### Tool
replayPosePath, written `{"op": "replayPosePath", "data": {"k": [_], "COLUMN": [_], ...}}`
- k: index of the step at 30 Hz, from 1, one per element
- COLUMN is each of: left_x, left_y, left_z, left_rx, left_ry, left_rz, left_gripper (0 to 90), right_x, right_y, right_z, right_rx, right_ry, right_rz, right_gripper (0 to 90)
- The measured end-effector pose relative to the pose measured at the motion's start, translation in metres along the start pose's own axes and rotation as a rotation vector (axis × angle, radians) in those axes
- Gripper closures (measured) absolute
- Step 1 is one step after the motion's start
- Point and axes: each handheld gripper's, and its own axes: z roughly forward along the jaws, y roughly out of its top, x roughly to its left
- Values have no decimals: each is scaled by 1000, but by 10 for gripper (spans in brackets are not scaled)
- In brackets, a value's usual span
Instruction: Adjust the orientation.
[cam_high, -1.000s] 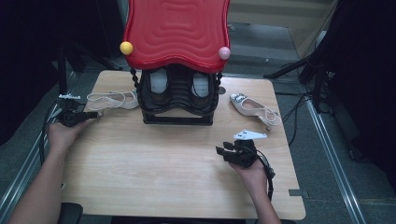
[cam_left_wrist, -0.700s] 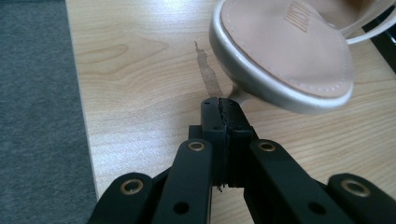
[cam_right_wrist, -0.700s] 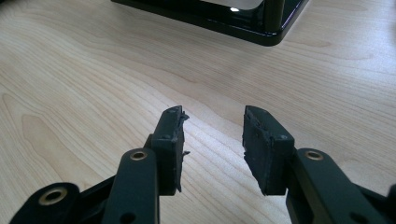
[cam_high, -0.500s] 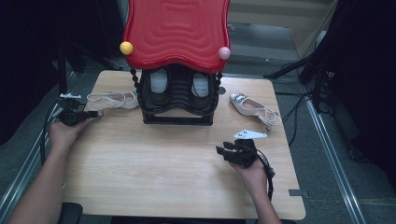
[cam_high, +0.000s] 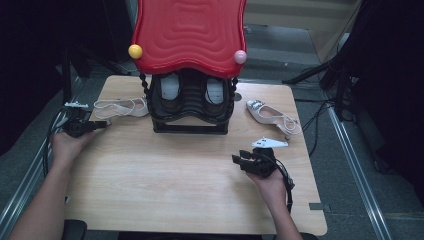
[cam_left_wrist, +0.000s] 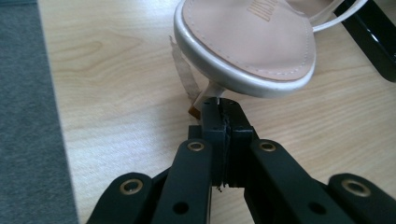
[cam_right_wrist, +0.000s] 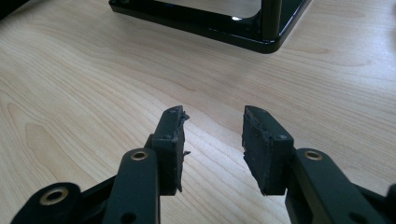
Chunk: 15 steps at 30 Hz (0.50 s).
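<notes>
Two hand-held grippers at a wooden worktop (cam_high: 190, 175) bearing a black shoe rack (cam_high: 192, 107) under a red wavy top (cam_high: 189, 32). A pair of shoes already stands inside the rack; two pale strappy sandals lie flat outside it, one on each side, probably awaiting placement.

Left: the left gripper (cam_left_wrist: 223, 109) lies low at the worktop's left edge, its jaws pressed fully together with their tips at the thin heel of the left sandal (cam_left_wrist: 247, 42). Whether the heel is actually pinched cannot be told; the tips at least touch or nearly touch it. The heel stands clear of the worktop, the likely reason for approaching the sandal there. The forearm enters from the lower left and the hand (cam_high: 67, 145) wraps the gripper from behind, pointing it level toward the rack.

Right: the right gripper (cam_right_wrist: 212, 135) rests near the worktop's front right, jaws spread and empty over bare wood, aimed at the rack's base. The right sandal (cam_high: 272, 116) lies well apart, behind it. The right hand (cam_high: 272, 182) holds its gripper level, apparently idle.
</notes>
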Motion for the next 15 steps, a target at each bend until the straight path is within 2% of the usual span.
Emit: {"op": "replayPosePath", "data": {"k": [3,6,10,12,14,15], "left_x": [-2,-2,3,3,3,5], "left_y": [0,0,0,1,3,4], "left_z": [2,0,-3,0,2,3], "left_rx": [20,17,-13,-28,-25,-28], "left_ry": [20,44,45,34,55,48], "left_rz": [18,34,5,1,5,-1], "left_gripper": [900,900,900,900,900,900], "right_x": [1,1,-1,-1,-1,-1], "right_y": [0,0,0,0,-1,-2], "right_z": [1,1,-3,-3,-4,-4], "right_rx": [0,0,-8,-8,-5,-1], "right_ry": [4,3,-3,-7,-10,-13], "right_rz": [-2,-1,7,10,8,12], "right_gripper": [606,608,611,611,611,611]}}
